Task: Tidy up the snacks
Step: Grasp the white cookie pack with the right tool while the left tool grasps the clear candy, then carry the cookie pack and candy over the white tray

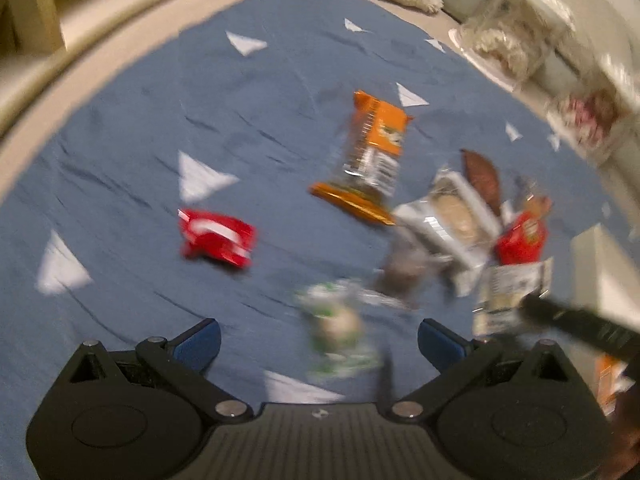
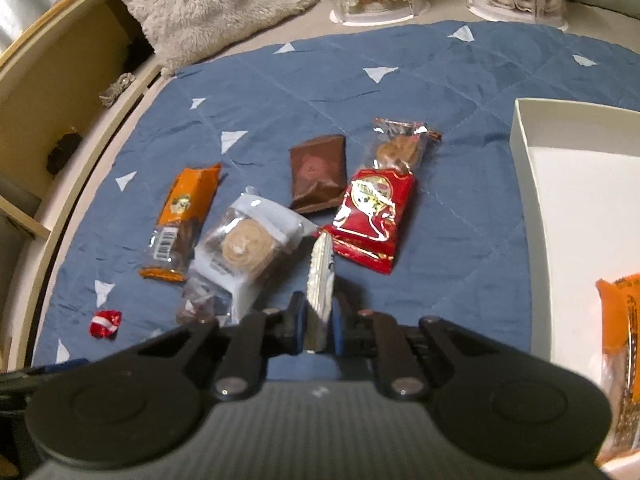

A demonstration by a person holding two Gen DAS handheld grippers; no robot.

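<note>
Right gripper (image 2: 319, 316) pinched a thin silver packet (image 2: 320, 276) edge-on, held above the blue quilt (image 2: 460, 92) just near of the red snack pack (image 2: 372, 216). The white box (image 2: 520, 148) lay to the right, with one orange-wrapped snack (image 2: 624, 320) already inside at its near end. Left gripper (image 1: 318, 342) hung spread wide and empty over a blurred green-and-white packet (image 1: 340, 324); whether it touched that packet could not be told.

Still loose on the quilt: an orange bar (image 2: 182, 220), a clear-wrapped cookie pack (image 2: 248, 244), a brown pouch (image 2: 318, 174), a cookie sleeve (image 2: 404, 144) and a small red candy (image 2: 105, 322) at the near left.

The step in hand appeared to be carrying the silver packet to the box. Done well, the pinch would hold firm while the packet crossed the box wall, then release low over bare floor beside the orange snack, laid flat so later items could stack.
</note>
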